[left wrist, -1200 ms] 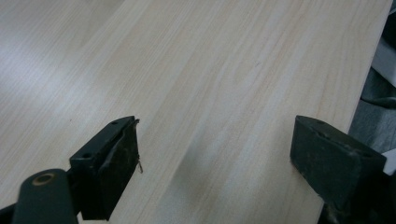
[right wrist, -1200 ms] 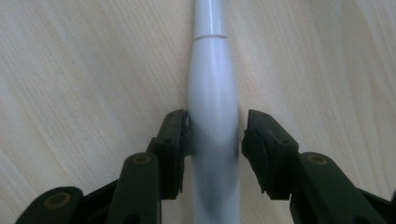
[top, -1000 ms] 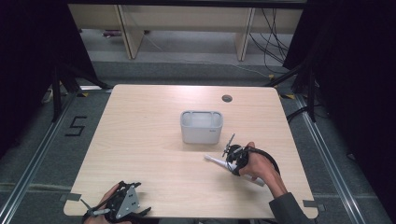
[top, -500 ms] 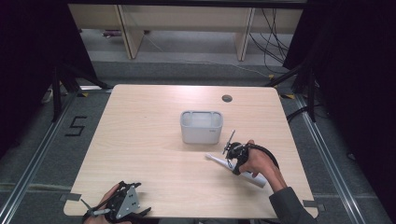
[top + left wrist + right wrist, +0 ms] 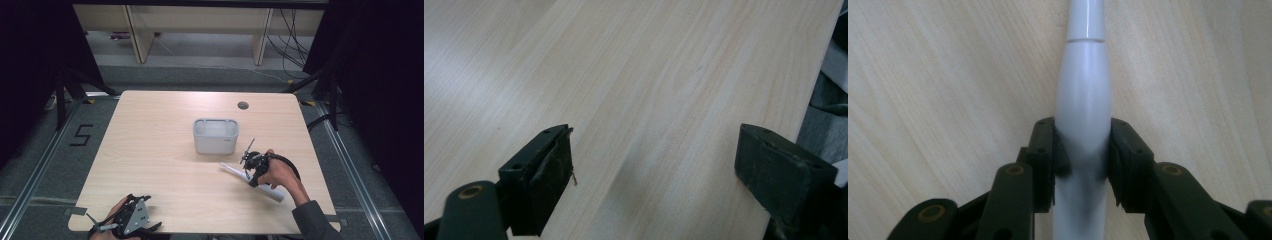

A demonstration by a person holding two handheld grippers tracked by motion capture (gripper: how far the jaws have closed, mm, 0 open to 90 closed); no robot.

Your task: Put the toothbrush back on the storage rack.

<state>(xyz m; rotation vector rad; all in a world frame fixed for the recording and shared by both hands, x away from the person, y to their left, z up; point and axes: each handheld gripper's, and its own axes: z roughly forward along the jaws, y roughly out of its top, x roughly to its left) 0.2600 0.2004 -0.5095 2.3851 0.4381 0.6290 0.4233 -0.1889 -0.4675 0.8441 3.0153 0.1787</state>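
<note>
While the right tongs [image 5: 1082,150] sit clamped on the white handle [image 5: 1083,100], pads pressing both sides of its thick middle, the obj. lies flat on the desk [image 5: 160,150], just in front of the grey bin [image 5: 215,135]. Long axis runs straight ahead of the jaws; in the high view it slants from near the bin toward the desk's near right corner. Left tongs [image 5: 654,170] are apart, holding nothing, at the near left edge, well away. Right hand [image 5: 272,172] nearer, so prob. the lift is its job.
</note>
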